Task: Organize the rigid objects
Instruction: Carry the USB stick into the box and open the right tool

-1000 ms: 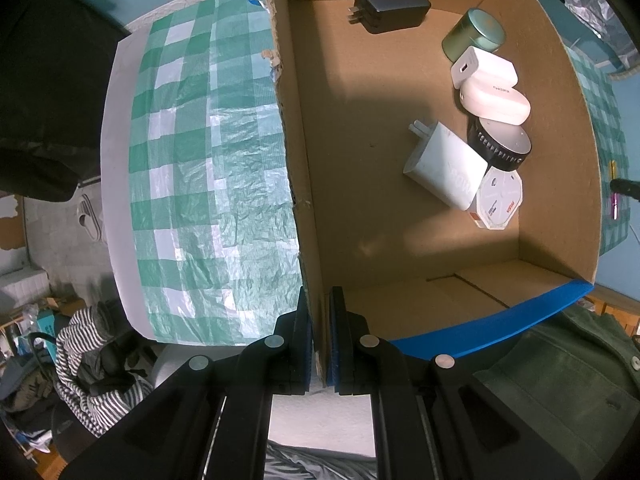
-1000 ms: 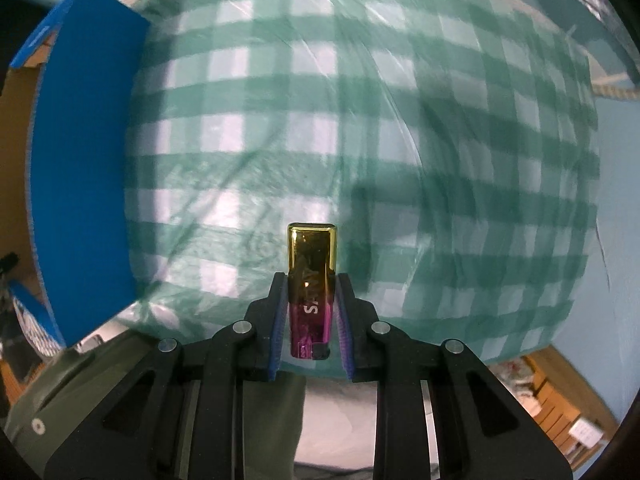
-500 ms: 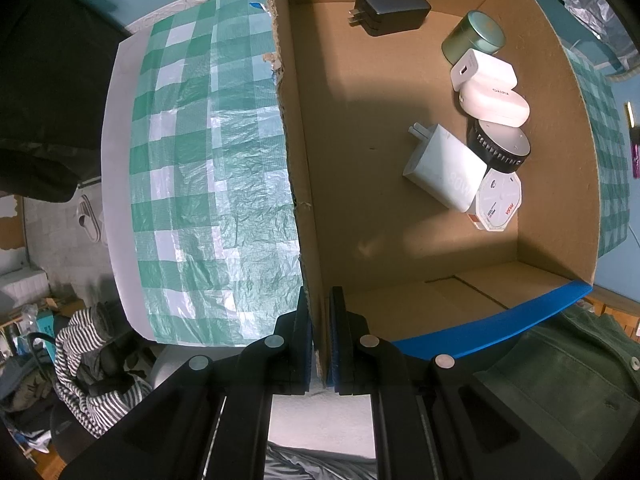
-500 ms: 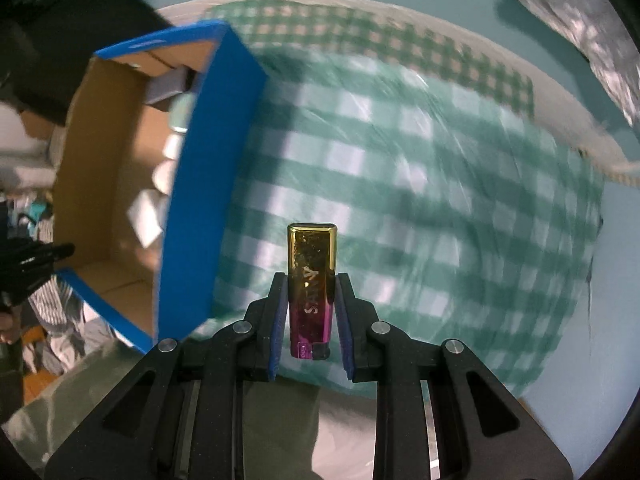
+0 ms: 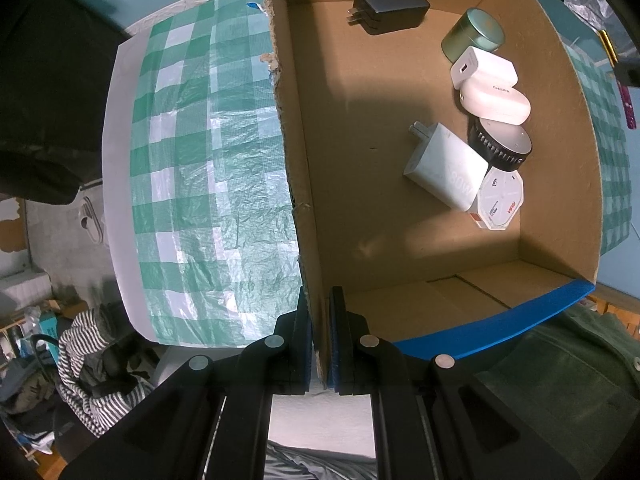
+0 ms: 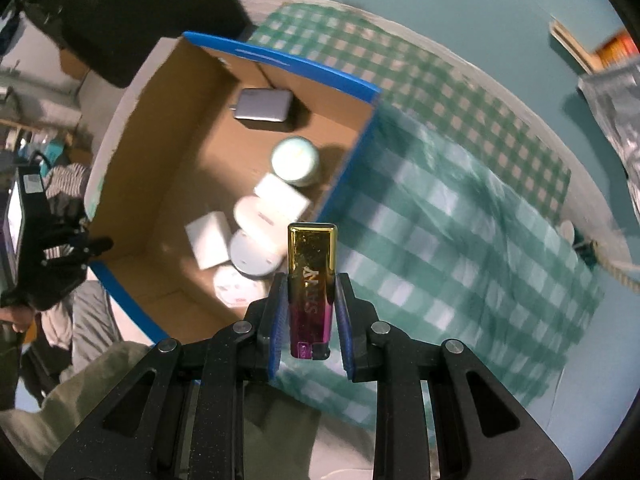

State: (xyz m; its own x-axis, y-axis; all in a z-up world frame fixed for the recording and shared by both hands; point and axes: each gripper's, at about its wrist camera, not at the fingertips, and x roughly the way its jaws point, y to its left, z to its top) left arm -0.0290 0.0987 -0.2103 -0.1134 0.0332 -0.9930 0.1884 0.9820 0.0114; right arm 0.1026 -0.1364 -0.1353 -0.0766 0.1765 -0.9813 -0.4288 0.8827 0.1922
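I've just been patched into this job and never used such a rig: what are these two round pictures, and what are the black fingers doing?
No robot here: a person carries a two-finger gripper in each hand, with a fisheye camera looking along the fingers. In the left view, the left gripper is shut on the cardboard box wall. Inside lie chargers, a green tin and small round cases. In the right view, the right gripper clamps a gold and purple lighter over the checked tablecloth, beside the box.

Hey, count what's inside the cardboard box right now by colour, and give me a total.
White: 4 (small charger, oval case, big charger, hexagonal pack)
Black: 2 (charger, round black puck)
Green: 1 (tin)
Total: 7
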